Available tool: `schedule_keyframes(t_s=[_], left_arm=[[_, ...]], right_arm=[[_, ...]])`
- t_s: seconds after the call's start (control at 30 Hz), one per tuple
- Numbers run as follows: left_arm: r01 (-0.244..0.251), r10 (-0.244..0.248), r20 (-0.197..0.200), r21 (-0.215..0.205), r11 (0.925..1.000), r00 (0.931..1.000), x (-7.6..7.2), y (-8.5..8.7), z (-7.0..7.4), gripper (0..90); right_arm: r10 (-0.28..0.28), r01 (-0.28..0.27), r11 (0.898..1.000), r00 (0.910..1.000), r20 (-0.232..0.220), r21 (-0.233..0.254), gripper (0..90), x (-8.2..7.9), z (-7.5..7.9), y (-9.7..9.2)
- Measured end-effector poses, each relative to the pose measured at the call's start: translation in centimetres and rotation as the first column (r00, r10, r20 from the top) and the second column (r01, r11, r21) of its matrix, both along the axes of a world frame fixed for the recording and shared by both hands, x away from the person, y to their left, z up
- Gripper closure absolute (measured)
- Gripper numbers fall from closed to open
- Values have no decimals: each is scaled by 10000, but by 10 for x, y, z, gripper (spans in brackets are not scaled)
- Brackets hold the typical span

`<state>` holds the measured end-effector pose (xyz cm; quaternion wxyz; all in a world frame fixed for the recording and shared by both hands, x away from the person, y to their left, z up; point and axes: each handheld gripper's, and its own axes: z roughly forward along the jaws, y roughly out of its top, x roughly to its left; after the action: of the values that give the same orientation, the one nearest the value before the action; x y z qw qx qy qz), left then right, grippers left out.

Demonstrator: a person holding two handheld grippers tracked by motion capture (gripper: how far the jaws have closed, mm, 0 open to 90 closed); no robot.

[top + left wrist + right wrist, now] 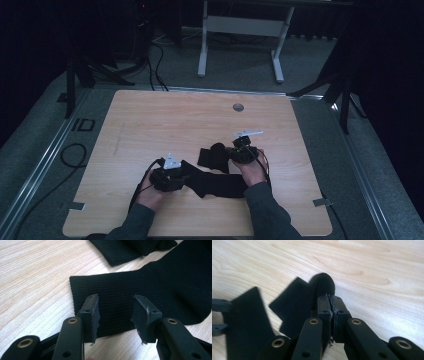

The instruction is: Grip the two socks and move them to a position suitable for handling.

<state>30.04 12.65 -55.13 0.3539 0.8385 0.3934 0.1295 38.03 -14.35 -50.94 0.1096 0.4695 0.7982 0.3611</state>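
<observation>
Two black socks lie on the wooden table [150, 125]. One sock [220, 184] stretches flat between my hands. Its ribbed cuff [105, 292] lies under my left gripper [115, 312], whose jaws stand open, one on each side above the fabric. In the high view that left gripper [167, 177] sits at the sock's left end. My right gripper [332, 312] is shut on a fold of the other black sock [322, 285], which bulges ahead of the pads and hangs down to the left. From above, the right gripper [244, 150] holds this sock [210, 156] just off the table.
A round grommet hole [238, 107] sits near the table's far edge. Bare wood spreads to the left and behind the socks. Beyond the table stand a white desk frame [240, 30] and dark stands; cables trail on the grey floor.
</observation>
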Motion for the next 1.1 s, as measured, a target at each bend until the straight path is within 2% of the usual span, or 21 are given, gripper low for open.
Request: schedule_keyframes(t_s=[0.3, 0.47, 0.9, 1.1], left_arm=[[51, -51, 5, 80, 10000, 10000, -1, -3, -1, 574], [51, -50, -10, 133, 9999, 10000, -1, -4, -2, 574], [59, -57, -71, 189, 9998, 10000, 0, -4, -3, 569], [4, -3, -102, 159, 9999, 9999, 0, -4, -4, 568]], right_arm=[[289, -298, 9994, 9986, 438, 203, 871, -7, 19, 2], [321, -340, 9990, 9974, 652, 287, 871, -10, 28, -3], [174, -199, 9992, 9975, 685, 360, 870, -14, 34, -22], [7, -16, 9999, 9967, 806, 108, 868, -22, 32, -38]])
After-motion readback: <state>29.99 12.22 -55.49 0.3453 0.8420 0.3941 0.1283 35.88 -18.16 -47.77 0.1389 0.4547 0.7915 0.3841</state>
